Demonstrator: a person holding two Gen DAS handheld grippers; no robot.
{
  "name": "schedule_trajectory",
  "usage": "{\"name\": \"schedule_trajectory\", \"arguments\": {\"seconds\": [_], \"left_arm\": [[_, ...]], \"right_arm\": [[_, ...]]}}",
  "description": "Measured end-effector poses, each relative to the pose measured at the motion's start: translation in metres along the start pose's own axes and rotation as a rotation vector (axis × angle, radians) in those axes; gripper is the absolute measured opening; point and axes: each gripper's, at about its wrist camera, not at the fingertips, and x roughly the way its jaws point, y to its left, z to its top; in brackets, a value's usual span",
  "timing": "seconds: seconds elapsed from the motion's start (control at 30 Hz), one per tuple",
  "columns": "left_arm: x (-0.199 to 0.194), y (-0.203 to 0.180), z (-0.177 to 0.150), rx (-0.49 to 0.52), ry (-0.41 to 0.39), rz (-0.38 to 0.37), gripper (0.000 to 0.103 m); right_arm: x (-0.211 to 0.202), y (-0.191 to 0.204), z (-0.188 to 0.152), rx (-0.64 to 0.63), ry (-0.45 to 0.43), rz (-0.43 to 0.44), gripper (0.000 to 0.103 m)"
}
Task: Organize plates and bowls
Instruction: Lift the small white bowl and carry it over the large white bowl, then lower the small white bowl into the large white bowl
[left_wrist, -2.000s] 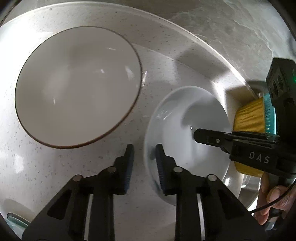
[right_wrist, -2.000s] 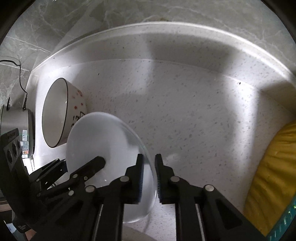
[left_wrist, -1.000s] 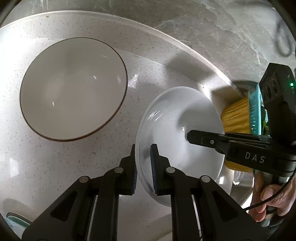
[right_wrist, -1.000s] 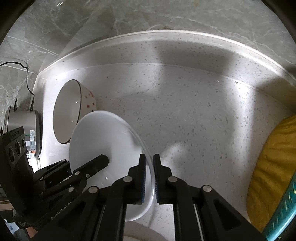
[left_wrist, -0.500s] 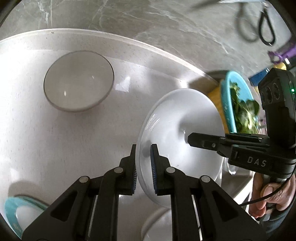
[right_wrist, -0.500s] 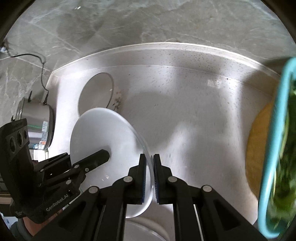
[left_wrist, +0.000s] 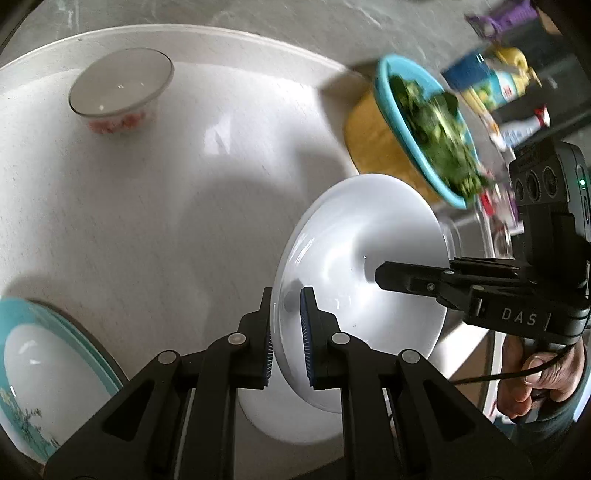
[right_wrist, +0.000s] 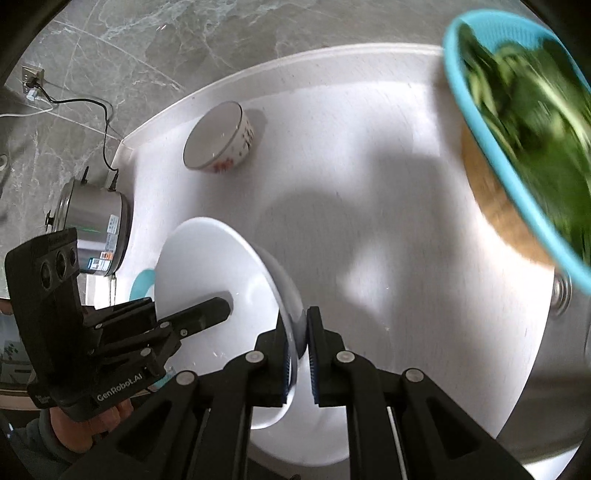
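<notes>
Hanging tilted above a second white dish, the white plate is held. Opposite rims are clamped by the left gripper and right gripper.

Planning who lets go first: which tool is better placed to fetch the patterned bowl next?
Probably left: the bowl sits on the left tool's side of the plate. The right tool, gripping the opposite rim, would have to cross the plate.

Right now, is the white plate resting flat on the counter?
No, the white plate is held on edge, tilted, between both grippers' fingers.
</notes>
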Motion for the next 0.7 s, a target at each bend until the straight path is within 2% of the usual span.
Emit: {"name": "schedule_trajectory", "arguments": {"seconds": [0.17,0.3,0.7], "left_arm": [[0.013,-0.011,-0.033,0.042,0.067,0.015,0.011],[0.023,-0.013,-0.051,0.052,0.109,0.022,0.011],[0.045,-0.013,-0.06,0.064,0.146,0.079,0.013]], "right_arm": [[0.005,-0.014,-0.039,0.055,0.016,0.02,0.012],[0.014,-0.022,-0.059,0.082,0.041,0.019,0.013],[0.034,-0.03,-0.079,0.093,0.069,0.017,0.015]]}}
